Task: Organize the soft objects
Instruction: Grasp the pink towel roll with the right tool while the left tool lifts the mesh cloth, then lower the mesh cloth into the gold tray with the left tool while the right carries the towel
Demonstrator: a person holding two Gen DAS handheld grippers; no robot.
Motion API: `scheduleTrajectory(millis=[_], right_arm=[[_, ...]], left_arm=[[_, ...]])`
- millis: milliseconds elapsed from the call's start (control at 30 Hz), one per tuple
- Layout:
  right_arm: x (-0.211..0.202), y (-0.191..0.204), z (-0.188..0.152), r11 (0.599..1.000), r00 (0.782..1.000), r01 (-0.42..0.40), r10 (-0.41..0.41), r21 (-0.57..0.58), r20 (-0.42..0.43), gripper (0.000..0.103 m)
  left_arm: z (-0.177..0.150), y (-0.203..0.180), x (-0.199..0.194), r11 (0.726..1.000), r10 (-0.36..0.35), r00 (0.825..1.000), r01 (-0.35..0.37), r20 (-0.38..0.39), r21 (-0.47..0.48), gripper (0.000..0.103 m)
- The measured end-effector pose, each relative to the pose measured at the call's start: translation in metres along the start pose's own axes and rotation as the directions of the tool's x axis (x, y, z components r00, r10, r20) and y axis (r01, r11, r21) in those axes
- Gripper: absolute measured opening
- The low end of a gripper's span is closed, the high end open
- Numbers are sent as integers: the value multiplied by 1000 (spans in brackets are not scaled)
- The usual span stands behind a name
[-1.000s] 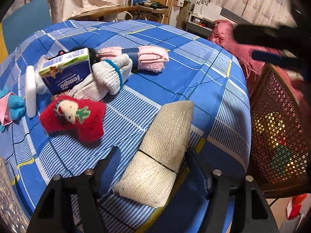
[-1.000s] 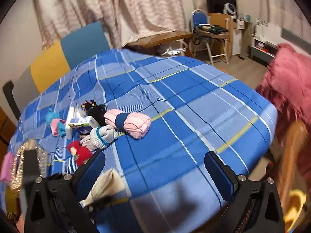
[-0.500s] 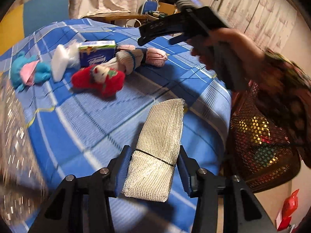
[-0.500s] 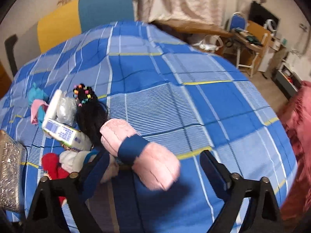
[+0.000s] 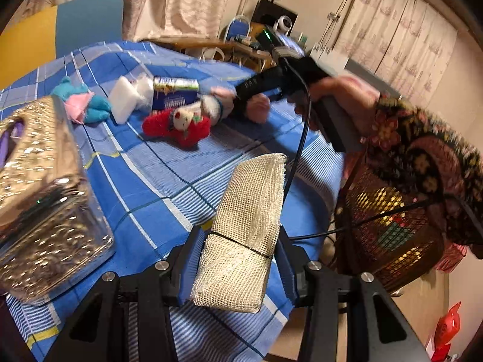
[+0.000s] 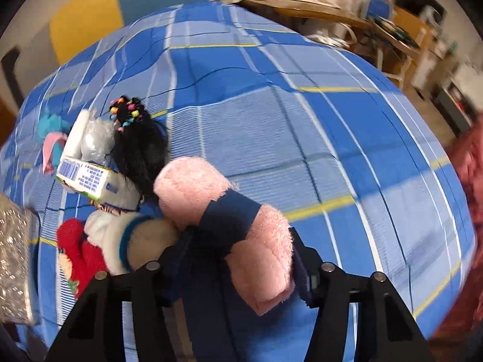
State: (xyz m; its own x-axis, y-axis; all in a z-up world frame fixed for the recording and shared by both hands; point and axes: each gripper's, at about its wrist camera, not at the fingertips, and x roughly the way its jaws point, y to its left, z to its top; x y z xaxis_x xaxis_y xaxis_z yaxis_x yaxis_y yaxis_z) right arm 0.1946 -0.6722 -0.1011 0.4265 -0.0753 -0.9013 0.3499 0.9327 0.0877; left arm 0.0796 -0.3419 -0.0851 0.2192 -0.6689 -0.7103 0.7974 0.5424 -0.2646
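The left gripper (image 5: 237, 267) is pinching a cream mesh cloth bundle tied with a thin black band (image 5: 241, 235), its blue pads pressed on both sides, and the bundle is sitting over the near edge of the blue plaid tablecloth (image 5: 157, 181). The right gripper (image 6: 238, 259) is closing its jaws around a fluffy pink roll wrapped with a navy band (image 6: 223, 214), which is lying on the tablecloth between the fingers; the right finger is touching the roll's fur, and I cannot tell whether the left one is. Just left of the pink roll, a white knitted sock with a blue stripe (image 6: 120, 235) and a red plush strawberry toy (image 6: 75, 250) are lying close together. A glittery silver box (image 5: 39, 205) is standing left of the mesh bundle, and a brown wicker basket (image 5: 389, 229) is sitting to its right, off the table.
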Motion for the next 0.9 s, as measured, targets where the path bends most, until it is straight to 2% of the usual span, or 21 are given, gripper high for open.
scheduleTrajectory(millis=[133, 333, 467, 600, 700, 767, 900], right_arm=[[-19, -24, -22, 984, 1000, -26, 27, 179, -5, 56], [-63, -32, -62, 958, 996, -74, 55, 278, 75, 55], [-94, -20, -87, 946, 987, -127, 90, 297, 135, 55], [-131, 17, -109, 955, 971, -171, 122, 241, 206, 55], [-164, 54, -127, 954, 946, -249, 202, 170, 254, 55], [-186, 84, -134, 946, 922, -306, 266, 109, 280, 55], [-230, 151, -145, 904, 860, -426, 414, -29, 298, 55]], left_arm=[[-5, 8, -21, 999, -21, 999, 23, 42, -47, 47], [-18, 15, -71, 997, -8, 993, 17, 119, -74, 47], [-31, 30, -114, 994, 39, 984, -19, 174, -112, 47], [-46, 66, -151, 974, 119, 973, -76, 197, -212, 47], [-56, 97, -174, 947, 193, 962, -131, 195, -292, 47], [-63, 125, -192, 915, 268, 944, -188, 190, -356, 47], [-77, 169, -214, 846, 382, 911, -277, 156, -456, 47]])
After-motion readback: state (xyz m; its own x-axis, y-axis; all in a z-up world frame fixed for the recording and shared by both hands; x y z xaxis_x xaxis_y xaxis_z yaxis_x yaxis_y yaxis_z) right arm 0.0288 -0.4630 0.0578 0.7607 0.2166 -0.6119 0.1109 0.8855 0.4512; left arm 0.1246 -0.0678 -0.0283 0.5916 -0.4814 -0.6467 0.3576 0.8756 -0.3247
